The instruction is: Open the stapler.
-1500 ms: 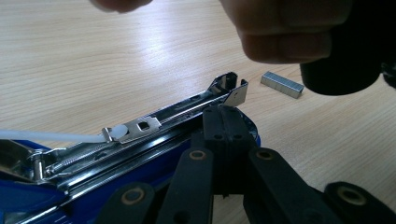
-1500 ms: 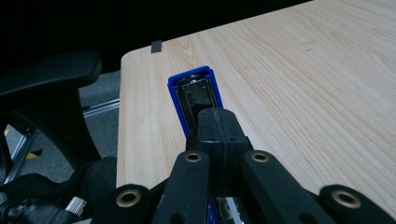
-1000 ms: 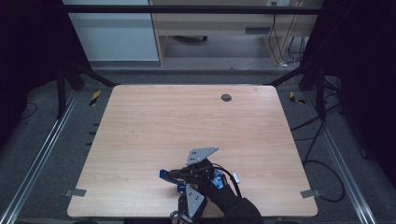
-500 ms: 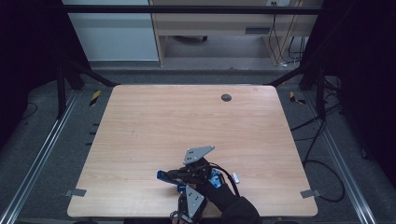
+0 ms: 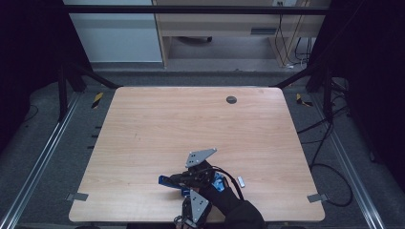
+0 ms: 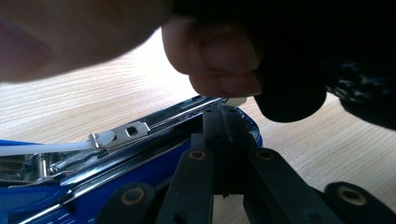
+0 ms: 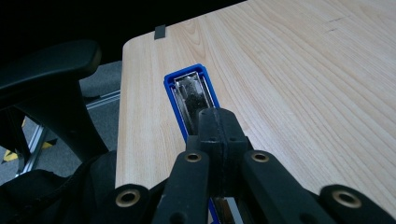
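At the left of the cluster near the table's (image 5: pixel 143 129) front edge, we are seeing a blue stapler (image 5: pixel 168 181) lying open on the wood, its blue end pointing left in the high view. Just right of it and nearer the edge, our left gripper (image 5: pixel 191 220) is sitting with its grey three-cornered plate facing up. In the left gripper view, the two black jaws of the left gripper (image 6: pixel 225 112) are standing pressed together, with nothing between them, and their tips are lying over the stapler's (image 6: pixel 70 186) shiny metal rail. A white strip is running in from the left of that view to a small metal slider on the rail. Bare fingers (image 6: pixel 212 58) are pressing down just beyond the jaw tips, touching a small pale piece at the rail's end.

Moving right in the high view, our right gripper (image 5: pixel 188 175) is hovering over the stapler, its grey plate tilted above, with a dark sleeve (image 5: pixel 239 212) coming in from the bottom edge. In the right gripper view, the right gripper's (image 7: pixel 219 119) jaws are likewise closed on each other, gripping nothing, and they are lying along the open stapler (image 7: pixel 187 86), whose blue-rimmed metal channel is pointing towards the table's (image 7: pixel 303 93) rounded corner. A black chair armrest (image 7: pixel 46 60) is standing beside that corner.

Further right on the wood, a small white object (image 5: pixel 241 181) is lying apart from the hands.
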`<state>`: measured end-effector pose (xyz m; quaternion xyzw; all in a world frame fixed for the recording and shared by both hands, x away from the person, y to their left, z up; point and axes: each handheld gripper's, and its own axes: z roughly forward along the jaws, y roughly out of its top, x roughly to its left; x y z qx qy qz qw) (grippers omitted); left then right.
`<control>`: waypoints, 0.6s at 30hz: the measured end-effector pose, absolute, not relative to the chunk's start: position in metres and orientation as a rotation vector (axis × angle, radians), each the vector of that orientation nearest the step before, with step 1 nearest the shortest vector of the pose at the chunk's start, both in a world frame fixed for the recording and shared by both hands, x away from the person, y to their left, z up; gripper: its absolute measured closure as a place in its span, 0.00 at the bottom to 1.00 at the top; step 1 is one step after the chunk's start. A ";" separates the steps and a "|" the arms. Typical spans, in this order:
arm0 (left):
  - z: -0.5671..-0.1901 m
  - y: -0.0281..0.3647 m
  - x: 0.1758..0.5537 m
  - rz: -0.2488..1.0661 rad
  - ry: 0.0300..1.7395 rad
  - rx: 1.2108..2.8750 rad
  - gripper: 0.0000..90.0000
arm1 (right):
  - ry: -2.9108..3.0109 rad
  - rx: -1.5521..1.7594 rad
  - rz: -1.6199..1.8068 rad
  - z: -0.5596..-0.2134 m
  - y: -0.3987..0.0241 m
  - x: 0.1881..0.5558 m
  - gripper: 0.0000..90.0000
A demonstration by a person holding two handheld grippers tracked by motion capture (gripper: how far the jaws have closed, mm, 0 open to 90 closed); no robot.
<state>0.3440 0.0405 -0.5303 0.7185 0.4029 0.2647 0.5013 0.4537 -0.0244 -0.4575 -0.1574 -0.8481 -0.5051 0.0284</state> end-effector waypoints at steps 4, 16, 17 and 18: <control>-0.530 0.040 0.344 0.640 0.974 1.737 1.00 | -2.621 -0.489 -1.541 -0.460 -0.022 0.454 1.00; -0.530 0.041 0.344 0.643 0.973 1.737 1.00 | -2.640 -0.502 -1.464 -0.466 -0.015 0.458 1.00; -0.530 0.041 0.344 0.643 0.973 1.737 1.00 | -2.639 -0.502 -1.464 -0.466 -0.015 0.458 1.00; -0.530 0.041 0.344 0.644 0.973 1.737 1.00 | -2.643 -0.505 -1.454 -0.466 -0.015 0.458 1.00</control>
